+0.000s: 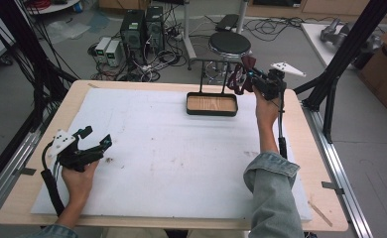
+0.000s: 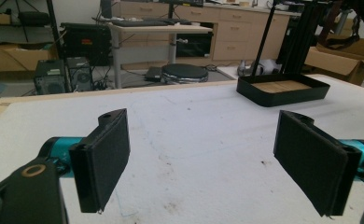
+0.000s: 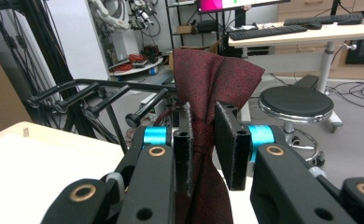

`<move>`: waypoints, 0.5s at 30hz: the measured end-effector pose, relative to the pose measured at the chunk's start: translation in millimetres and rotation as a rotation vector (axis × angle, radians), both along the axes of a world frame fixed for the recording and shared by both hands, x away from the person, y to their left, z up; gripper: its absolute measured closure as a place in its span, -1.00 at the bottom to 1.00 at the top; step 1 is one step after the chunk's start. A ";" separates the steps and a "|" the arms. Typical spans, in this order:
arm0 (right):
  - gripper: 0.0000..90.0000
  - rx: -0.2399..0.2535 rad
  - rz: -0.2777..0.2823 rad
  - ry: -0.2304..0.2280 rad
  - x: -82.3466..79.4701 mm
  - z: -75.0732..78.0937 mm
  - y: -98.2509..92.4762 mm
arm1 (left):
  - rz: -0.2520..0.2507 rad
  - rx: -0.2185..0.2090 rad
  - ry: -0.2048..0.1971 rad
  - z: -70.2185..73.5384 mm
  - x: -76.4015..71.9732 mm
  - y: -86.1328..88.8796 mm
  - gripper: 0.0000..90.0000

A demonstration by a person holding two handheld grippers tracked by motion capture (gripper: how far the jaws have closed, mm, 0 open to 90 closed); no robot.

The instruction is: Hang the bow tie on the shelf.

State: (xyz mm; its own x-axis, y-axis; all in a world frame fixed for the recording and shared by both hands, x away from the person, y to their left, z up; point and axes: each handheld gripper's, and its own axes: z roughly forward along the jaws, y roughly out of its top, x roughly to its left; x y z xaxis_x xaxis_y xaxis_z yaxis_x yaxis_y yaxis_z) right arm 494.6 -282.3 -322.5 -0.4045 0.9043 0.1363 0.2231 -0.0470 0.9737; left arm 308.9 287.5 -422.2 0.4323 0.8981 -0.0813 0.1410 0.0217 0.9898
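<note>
Right claw [image 3: 203,149] pinching dark red speckled cloth [image 3: 213,79], bunched; left claw [image 2: 201,163] spread.

A robotics lab: computer towers [image 1: 143,27] and tangled cables [image 1: 157,62] on the floor at twelve o'clock, black framing [image 1: 353,44] at two o'clock, desks with keyboards [image 3: 269,31] behind.

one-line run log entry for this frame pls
right gripper: shut on dark red cloth, raised near rack | left gripper: open, empty, low over white mat | tray: empty

Dark red cloth [image 3: 213,79] — black tray [image 1: 212,111], white mat [image 1: 171,153].
</note>
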 end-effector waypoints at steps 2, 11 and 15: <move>0.72 -0.004 -0.006 0.006 0.4 -0.6 -1.1 | 0.001 0.001 -0.001 -0.1 0.0 -0.1 -0.58; 0.72 -0.022 -0.023 0.049 4.2 -8.1 -1.2 | 0.002 0.004 -0.001 0.0 -0.8 0.9 -0.58; 0.72 -0.031 -0.026 0.054 4.4 -9.1 -1.2 | 0.003 0.003 -0.002 -0.1 -1.1 0.8 -0.58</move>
